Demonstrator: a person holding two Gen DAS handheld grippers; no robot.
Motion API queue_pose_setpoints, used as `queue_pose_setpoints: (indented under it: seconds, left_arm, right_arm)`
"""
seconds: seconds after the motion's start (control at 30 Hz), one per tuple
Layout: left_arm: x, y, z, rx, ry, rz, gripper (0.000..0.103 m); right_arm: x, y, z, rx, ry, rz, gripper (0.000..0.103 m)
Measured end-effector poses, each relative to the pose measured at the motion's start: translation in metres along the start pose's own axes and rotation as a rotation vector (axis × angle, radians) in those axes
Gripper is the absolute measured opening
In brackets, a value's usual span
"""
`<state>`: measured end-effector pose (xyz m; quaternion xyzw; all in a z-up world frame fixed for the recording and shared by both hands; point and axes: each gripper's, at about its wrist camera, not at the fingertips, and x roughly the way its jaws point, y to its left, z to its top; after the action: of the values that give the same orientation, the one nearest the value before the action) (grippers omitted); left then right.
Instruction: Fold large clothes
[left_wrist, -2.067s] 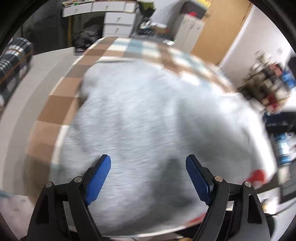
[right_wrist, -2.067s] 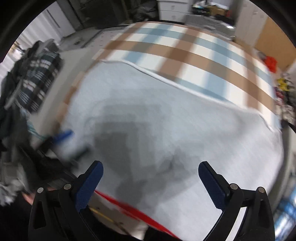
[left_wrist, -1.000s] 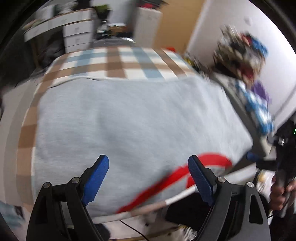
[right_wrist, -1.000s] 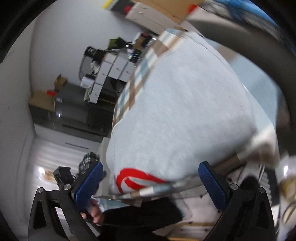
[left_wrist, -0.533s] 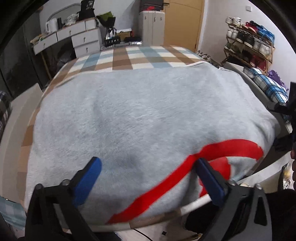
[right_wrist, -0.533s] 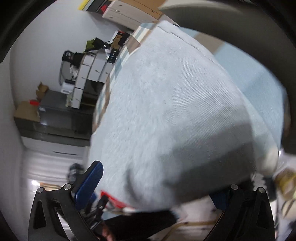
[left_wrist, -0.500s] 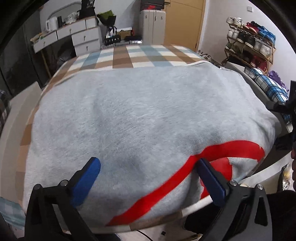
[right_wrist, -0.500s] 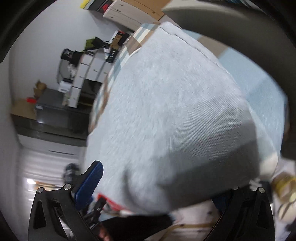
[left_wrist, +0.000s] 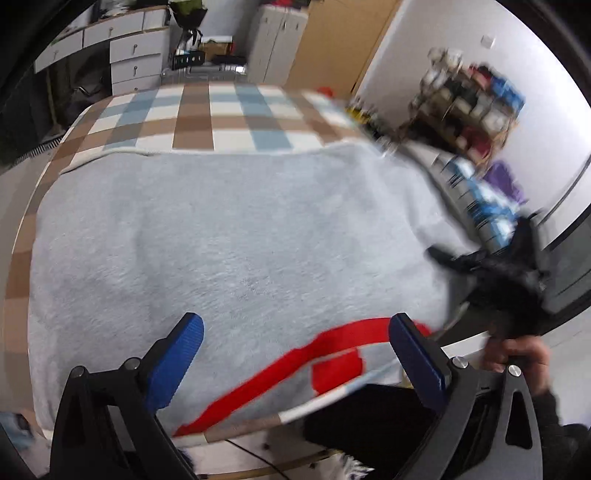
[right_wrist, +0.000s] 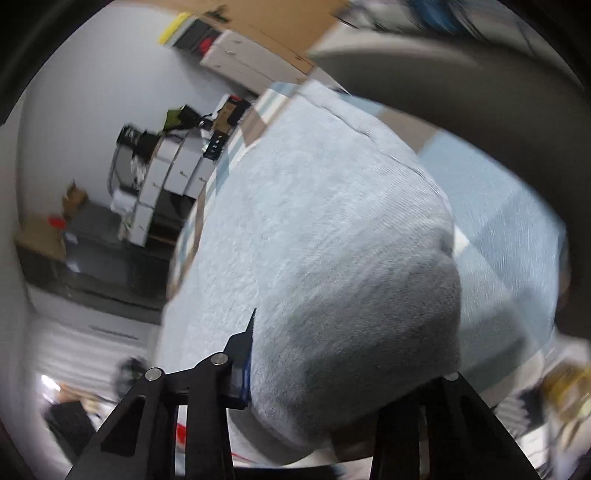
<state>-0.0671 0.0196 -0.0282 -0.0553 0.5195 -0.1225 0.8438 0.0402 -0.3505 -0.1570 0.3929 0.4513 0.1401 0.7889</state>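
Note:
A large light grey garment (left_wrist: 229, 236) with a red stripe (left_wrist: 280, 373) lies spread flat over a checked bed (left_wrist: 199, 110). My left gripper (left_wrist: 295, 354) hangs open and empty above the garment's near edge. In the right wrist view the garment's near right corner (right_wrist: 332, 295) bulges between the fingers of my right gripper (right_wrist: 351, 376). Its left pad (right_wrist: 245, 363) presses against the cloth and the right pad is hidden under it. The right gripper also shows blurred in the left wrist view (left_wrist: 491, 266), at the garment's right edge.
White drawers (left_wrist: 133, 59) and a cabinet (left_wrist: 273, 40) stand beyond the bed's far end. A cluttered shelf (left_wrist: 469, 99) stands along the right wall. The bed's near edge rail (left_wrist: 258, 424) runs just under my left gripper. My hand (left_wrist: 517, 358) holds the right gripper.
My right gripper has closed in on the garment's corner, its left pad moving inward onto the cloth. My left gripper has swung a little, staying open over the near edge.

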Motion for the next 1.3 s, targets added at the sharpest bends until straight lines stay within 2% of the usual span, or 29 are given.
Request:
queue_pose_setpoints:
  seconds: [0.1,0.13,0.33,0.43,0.5,0.57,0.63,0.7,0.8,0.87,0.93,1.0,1.03,1.07,1.13,1.2,1.23,1.27,1.3]
  left_arm:
    - [0.029,0.008,-0.003,-0.044,0.066,0.003,0.097]
    - [0.030,0.012,-0.004,-0.057,0.063,-0.014,0.097]
    - [0.023,0.026,0.001,-0.077,0.118,-0.121,0.097]
    - [0.019,0.028,-0.001,-0.051,0.124,-0.150,0.097]
    - [0.010,0.035,-0.003,-0.073,0.115,-0.178,0.097]
    - [-0.004,0.051,-0.004,-0.140,0.118,-0.209,0.089]
    - [-0.012,0.064,-0.006,-0.183,0.109,-0.245,0.088]
    - [-0.017,0.067,-0.010,-0.180,0.108,-0.247,0.088]
    - [-0.017,0.060,-0.016,-0.125,0.117,-0.220,0.088]
    - [-0.017,0.053,-0.019,-0.083,0.121,-0.193,0.088]
    - [-0.018,0.050,-0.018,-0.055,0.117,-0.162,0.088]
    - [-0.017,0.052,-0.017,-0.060,0.112,-0.147,0.088]
    - [-0.018,0.052,-0.018,-0.067,0.113,-0.144,0.088]
    - [-0.021,0.053,-0.020,-0.073,0.108,-0.134,0.088]
    - [-0.029,0.055,-0.023,-0.064,0.094,-0.099,0.088]
    - [-0.036,0.061,-0.027,-0.052,0.077,-0.065,0.088]
    - [-0.039,0.066,-0.030,-0.055,0.072,-0.039,0.088]
    - [-0.038,0.069,-0.032,-0.059,0.070,-0.028,0.088]
    - [-0.037,0.074,-0.034,-0.067,0.071,-0.007,0.088]
  right_arm:
    - [-0.006,0.026,-0.005,-0.146,-0.064,-0.069,0.032]
    - [-0.007,0.035,-0.008,-0.195,-0.087,-0.096,0.031]
    - [-0.020,0.099,-0.028,-0.519,-0.221,-0.121,0.027]
    - [-0.020,0.128,-0.039,-0.652,-0.240,-0.135,0.024]
    - [-0.018,0.142,-0.042,-0.699,-0.235,-0.143,0.024]
    - [-0.015,0.143,-0.035,-0.666,-0.209,-0.140,0.024]
    - [-0.007,0.124,-0.022,-0.541,-0.131,-0.156,0.025]
    - [-0.004,0.098,-0.012,-0.407,-0.089,-0.176,0.027]
    - [-0.008,0.048,-0.002,-0.158,-0.072,-0.083,0.028]
    - [-0.009,0.023,-0.001,-0.049,-0.059,-0.025,0.035]
    - [-0.006,0.017,0.002,-0.018,-0.056,-0.025,0.045]
    - [-0.005,0.011,0.007,0.018,-0.058,-0.033,0.061]
    - [-0.004,0.005,0.009,0.065,-0.064,-0.033,0.078]
    - [-0.004,-0.001,0.011,0.112,-0.073,-0.023,0.086]
    - [0.000,-0.007,0.013,0.164,-0.075,-0.010,0.085]
    - [0.000,-0.009,0.016,0.177,-0.079,-0.003,0.068]
    - [-0.003,-0.007,0.016,0.150,-0.093,-0.024,0.046]
    - [-0.006,-0.003,0.016,0.112,-0.105,-0.044,0.035]
    - [-0.010,0.007,0.015,0.040,-0.131,-0.066,0.032]
